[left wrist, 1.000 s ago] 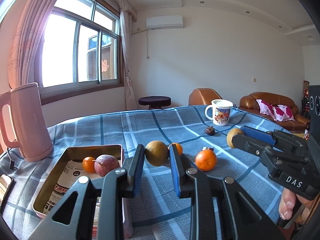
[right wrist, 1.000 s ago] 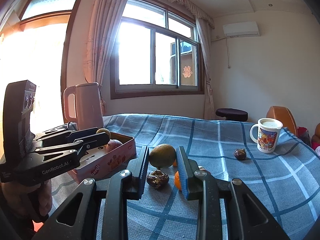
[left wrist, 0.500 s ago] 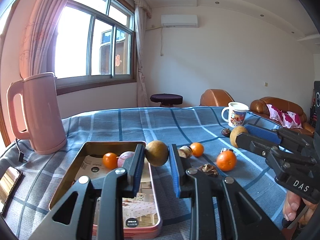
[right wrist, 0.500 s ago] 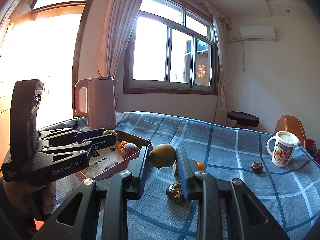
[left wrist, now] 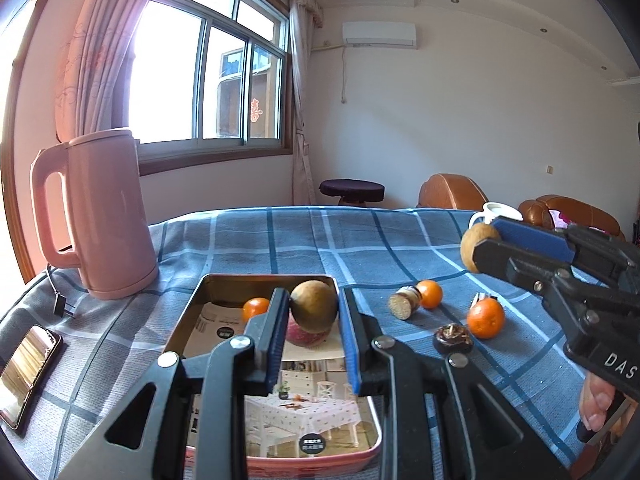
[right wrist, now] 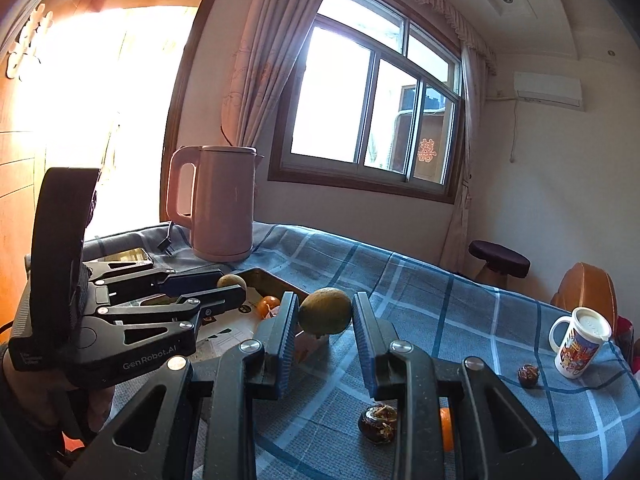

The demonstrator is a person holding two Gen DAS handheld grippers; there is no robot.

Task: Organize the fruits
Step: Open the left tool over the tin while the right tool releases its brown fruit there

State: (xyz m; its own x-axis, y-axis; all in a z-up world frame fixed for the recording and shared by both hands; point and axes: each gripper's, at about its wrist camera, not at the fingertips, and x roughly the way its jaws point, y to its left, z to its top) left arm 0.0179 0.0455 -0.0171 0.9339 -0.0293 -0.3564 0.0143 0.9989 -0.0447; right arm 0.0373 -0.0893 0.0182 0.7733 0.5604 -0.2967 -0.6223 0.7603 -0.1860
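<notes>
From the left wrist we see our left gripper (left wrist: 314, 312) clamped on a brown round fruit (left wrist: 313, 306), pinched between the blue pads near their tips, hanging over the far half of the tin tray (left wrist: 188, 320). It is nearly round, so we cannot tell which way it points. Beneath it in the tray lie a reddish fruit (left wrist: 306, 336) and a small orange (left wrist: 256, 308). Right of the tray, two more oranges (left wrist: 485, 318) rest on the blue checked cloth (left wrist: 360, 240).

From the right wrist, our right gripper (right wrist: 325, 316) is clamped on a greenish-brown fruit (right wrist: 325, 311), just right of the tray's far corner. Only this view shows the mug (right wrist: 580, 342) whole.
</notes>
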